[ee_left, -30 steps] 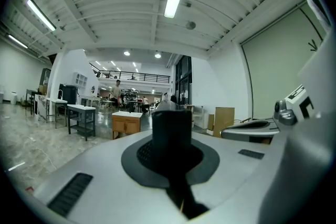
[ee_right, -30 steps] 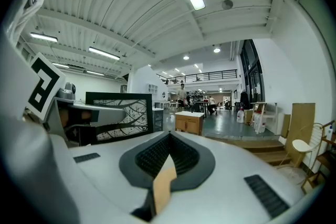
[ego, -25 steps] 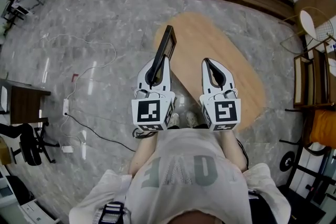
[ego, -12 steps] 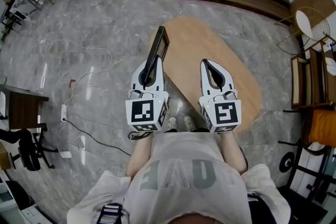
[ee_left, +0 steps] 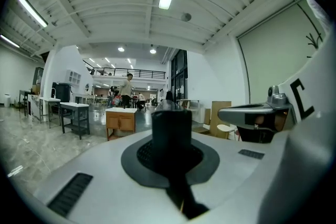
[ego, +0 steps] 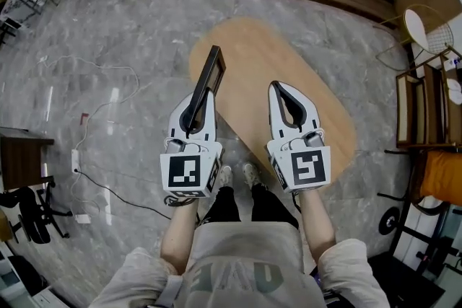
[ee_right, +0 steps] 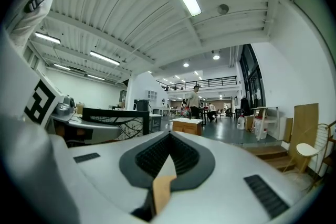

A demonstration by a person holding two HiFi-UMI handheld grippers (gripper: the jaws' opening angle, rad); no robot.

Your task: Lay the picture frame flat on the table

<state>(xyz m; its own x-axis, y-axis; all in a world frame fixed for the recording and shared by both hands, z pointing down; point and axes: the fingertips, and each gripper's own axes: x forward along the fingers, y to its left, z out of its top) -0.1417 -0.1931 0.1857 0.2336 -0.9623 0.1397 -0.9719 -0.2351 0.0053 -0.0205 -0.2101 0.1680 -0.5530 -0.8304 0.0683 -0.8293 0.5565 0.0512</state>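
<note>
Left gripper (ego: 200, 94) clamped on black picture frame (ego: 211, 65), frame held edge-up by left rim of oval wooden table (ego: 303, 83), right gripper (ego: 277, 86) jaws closed together, empty.

black picture frame (ee_left: 171, 126), left claw (ee_left: 170, 148) clamping it

The black picture frame (ego: 208, 76), upright on edge, seemingly hovers over the left rim of the wooden table (ego: 289, 83).
</note>
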